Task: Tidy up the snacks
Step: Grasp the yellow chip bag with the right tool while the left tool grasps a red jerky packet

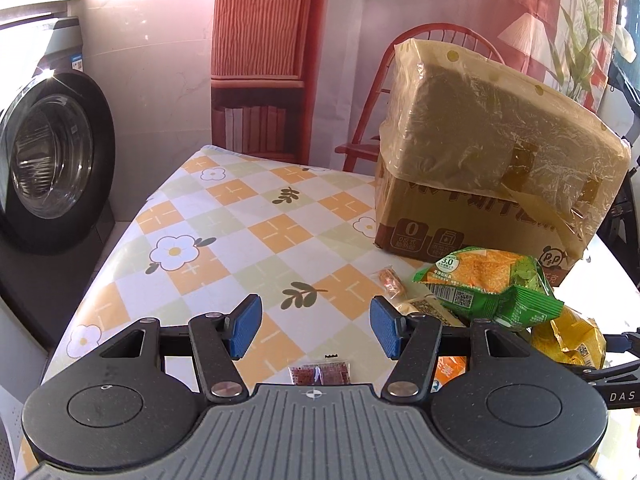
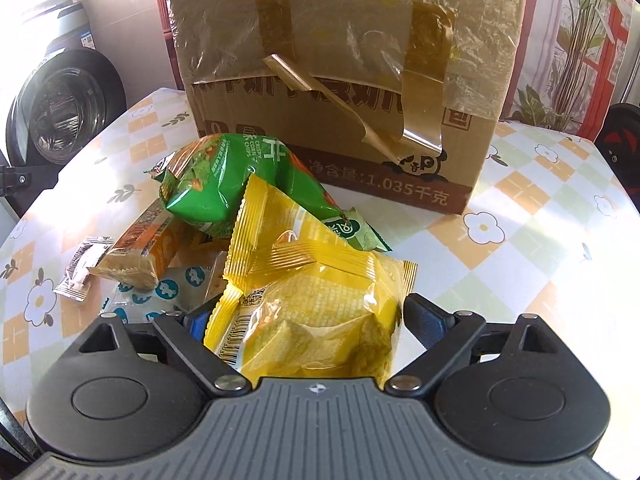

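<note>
The counter [image 1: 256,216] is covered by a checked cloth printed with white flowers and leaves. A taped cardboard box [image 2: 340,92] is set at its far side. In front of the box a heap of snack packets is piled: a green chip bag [image 2: 224,184], an orange cracker pack [image 2: 148,248] and a small grey sachet [image 2: 82,266]. Two small red sachets [image 1: 320,373] are laid apart, nearer the front edge.

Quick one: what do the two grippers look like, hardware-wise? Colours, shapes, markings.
Both match. The left gripper has black linkage arms with silver pivot pins, two round black discs, a ribbed grey body with a small crosshair mark, and blue ribbed finger pads. The right gripper has the same build. No cables or sleeves are visible.
</note>
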The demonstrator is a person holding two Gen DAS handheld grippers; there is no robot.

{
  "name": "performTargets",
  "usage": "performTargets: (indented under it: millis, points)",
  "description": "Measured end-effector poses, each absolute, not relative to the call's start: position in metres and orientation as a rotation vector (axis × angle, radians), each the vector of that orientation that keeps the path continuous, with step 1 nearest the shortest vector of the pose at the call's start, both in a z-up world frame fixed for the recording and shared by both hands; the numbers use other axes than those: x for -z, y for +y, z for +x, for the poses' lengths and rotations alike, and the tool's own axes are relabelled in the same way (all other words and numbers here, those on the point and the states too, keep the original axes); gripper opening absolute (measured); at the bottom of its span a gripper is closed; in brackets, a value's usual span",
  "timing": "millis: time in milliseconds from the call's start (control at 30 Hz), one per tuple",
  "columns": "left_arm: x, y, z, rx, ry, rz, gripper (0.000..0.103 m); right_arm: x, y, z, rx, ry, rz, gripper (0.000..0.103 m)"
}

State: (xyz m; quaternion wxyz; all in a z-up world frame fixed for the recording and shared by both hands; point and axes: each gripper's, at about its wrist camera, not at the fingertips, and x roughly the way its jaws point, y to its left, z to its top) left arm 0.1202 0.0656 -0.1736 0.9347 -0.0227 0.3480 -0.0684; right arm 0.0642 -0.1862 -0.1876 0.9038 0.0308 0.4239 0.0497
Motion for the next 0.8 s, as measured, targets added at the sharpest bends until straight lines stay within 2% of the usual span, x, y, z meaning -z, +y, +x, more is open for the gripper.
performTargets:
  millis: [67,100,200,467,633,700,733,800]
  points:
    - [0.184,0.068,0.118,0.148,0.742,-0.066,0.062,0.188,-0.186,0.06,-0.105,0.85,0.049,0.088]
    - [0.191,0.068,0.116,0.146,0.76,-0.064,0.062,0.187,-0.185,0.059,-0.113,0.839,0.043,0.081]
    - [0.208,0.062,0.111,0.155,0.807,-0.034,0.062,0.184,-0.186,0.058,-0.13,0.822,0.045,0.075]
    - [0.233,0.059,0.124,0.13,0.862,-0.016,0.062,0.176,-0.185,0.057,-0.145,0.785,0.04,0.073]
    - [0.236,0.049,0.123,0.121,0.836,0.052,0.063,0.177,-0.189,0.057,-0.134,0.78,0.053,0.073]
    - [0.236,0.043,0.12,0.107,0.832,0.102,0.057,0.176,-0.191,0.057,-0.133,0.778,0.057,0.073]
    - [0.234,0.043,0.119,0.115,0.83,0.094,0.043,0.176,-0.191,0.056,-0.134,0.777,0.058,0.073]
    - [0.232,0.044,0.119,0.121,0.834,0.083,0.04,0.176,-0.191,0.056,-0.133,0.771,0.06,0.073]
